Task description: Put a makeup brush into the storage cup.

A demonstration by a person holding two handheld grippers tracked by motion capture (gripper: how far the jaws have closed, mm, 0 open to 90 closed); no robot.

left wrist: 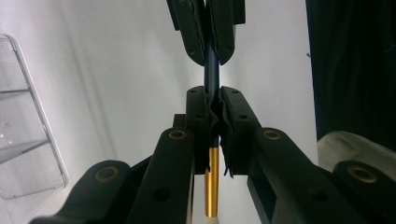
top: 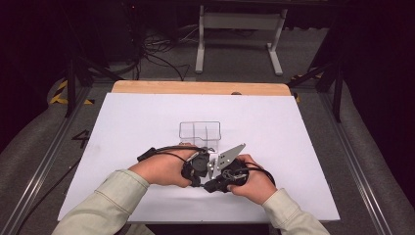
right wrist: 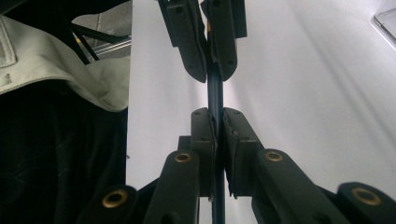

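Observation:
A thin dark blue pencil (left wrist: 211, 70) with a gold ferrule (left wrist: 212, 179) and a white tip is held between both grippers, low over the white sheet. In the left gripper view, my left gripper (left wrist: 212, 95) is shut on the shaft just above the ferrule. The right gripper's jaws face it from the top, shut on the same shaft. The right gripper view has my right gripper (right wrist: 218, 114) shut on the blue pencil (right wrist: 215, 93), with the left one opposite. In the high view, the left gripper (top: 196, 165) and right gripper (top: 224, 175) meet tip to tip in front of the person.
A clear plastic box with dividers (top: 199, 133) stands just beyond the hands, and its edge (left wrist: 28, 116) appears again beside the left gripper. The white sheet (top: 274, 127) covers a wooden table (top: 195, 87). Pale sleeves (top: 107, 200) come in from the bottom edge.

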